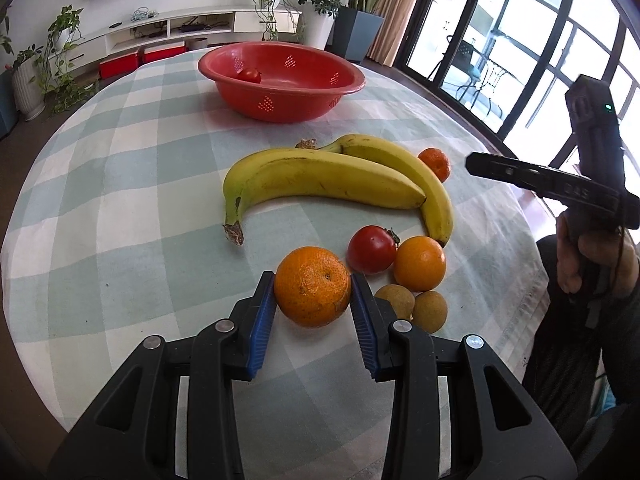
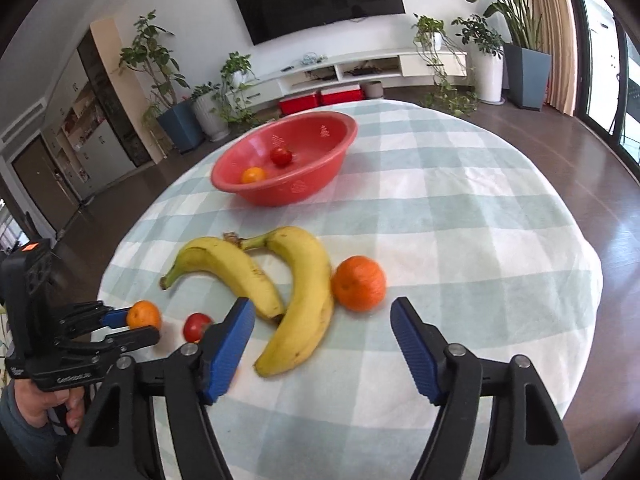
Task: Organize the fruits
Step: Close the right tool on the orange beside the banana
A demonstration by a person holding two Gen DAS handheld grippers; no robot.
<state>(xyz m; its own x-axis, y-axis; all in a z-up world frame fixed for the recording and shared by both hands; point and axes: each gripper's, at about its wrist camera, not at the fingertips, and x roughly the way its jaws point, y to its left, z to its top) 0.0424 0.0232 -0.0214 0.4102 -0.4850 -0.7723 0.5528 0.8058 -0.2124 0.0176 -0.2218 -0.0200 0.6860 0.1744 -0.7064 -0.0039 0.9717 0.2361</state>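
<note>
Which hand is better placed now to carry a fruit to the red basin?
The left. Its claw is already shut on an orange, so it need only travel to the red basin. The right claw is open and empty above the bananas.

Bright window daylight, fisheye-warped edges

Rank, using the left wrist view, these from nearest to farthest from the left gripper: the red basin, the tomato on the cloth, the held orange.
1. Orange, between the left gripper's pads.
2. Tomato, just beyond, to the right.
3. Red basin, far end of the table.
</note>
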